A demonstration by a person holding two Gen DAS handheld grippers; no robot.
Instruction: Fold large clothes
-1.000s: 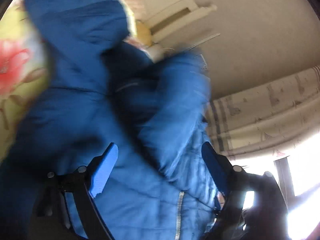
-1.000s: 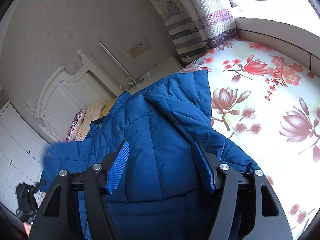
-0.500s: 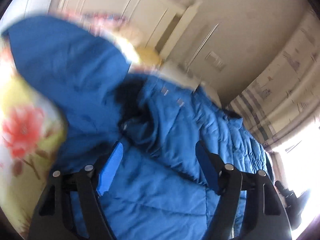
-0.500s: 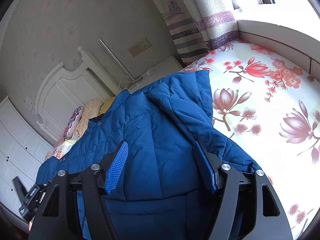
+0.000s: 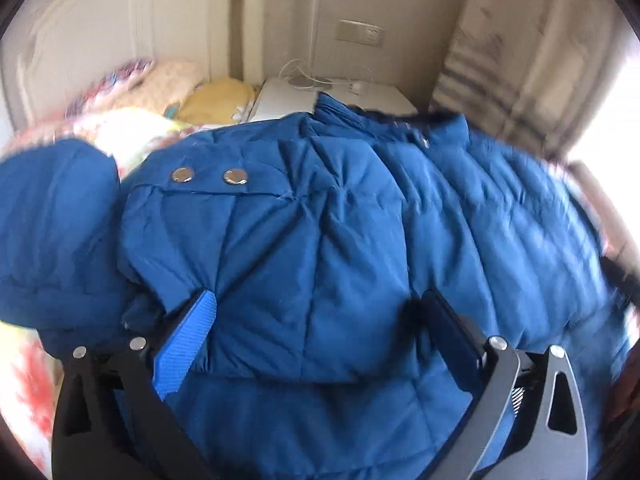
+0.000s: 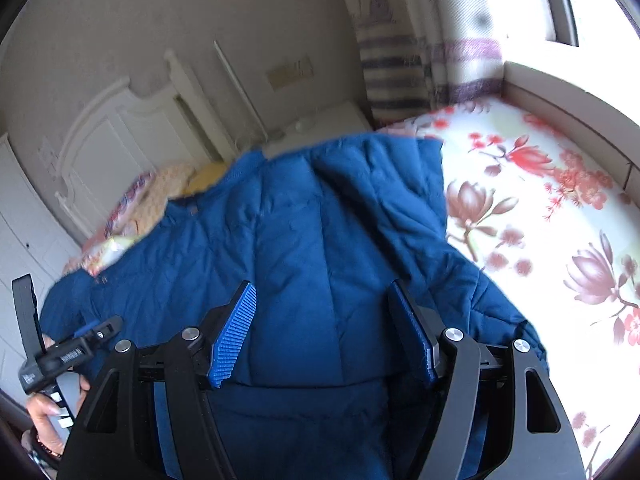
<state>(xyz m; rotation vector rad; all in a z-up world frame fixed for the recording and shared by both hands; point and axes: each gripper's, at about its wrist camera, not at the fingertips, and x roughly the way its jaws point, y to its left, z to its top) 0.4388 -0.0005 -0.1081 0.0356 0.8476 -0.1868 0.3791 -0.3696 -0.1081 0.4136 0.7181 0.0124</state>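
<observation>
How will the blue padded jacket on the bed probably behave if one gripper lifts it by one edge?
The blue padded jacket would probably sag and unfold, since its quilted panels already crease softly and a folded sleeve lies loose on top. It looks puffy, so likely light for its bulk. The smooth shell may slip between the pads unless a thick fold is taken.

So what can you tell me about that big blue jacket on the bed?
The blue jacket is a puffy, quilted coat of smooth, slightly shiny fabric. It lies spread over the floral bedsheet, with its sleeves folded in over the body. One sleeve cuff bears two round metal snaps. A dark-lined collar sits at the far end, near the pillows. Neither pair of jaws visibly grips it.
</observation>
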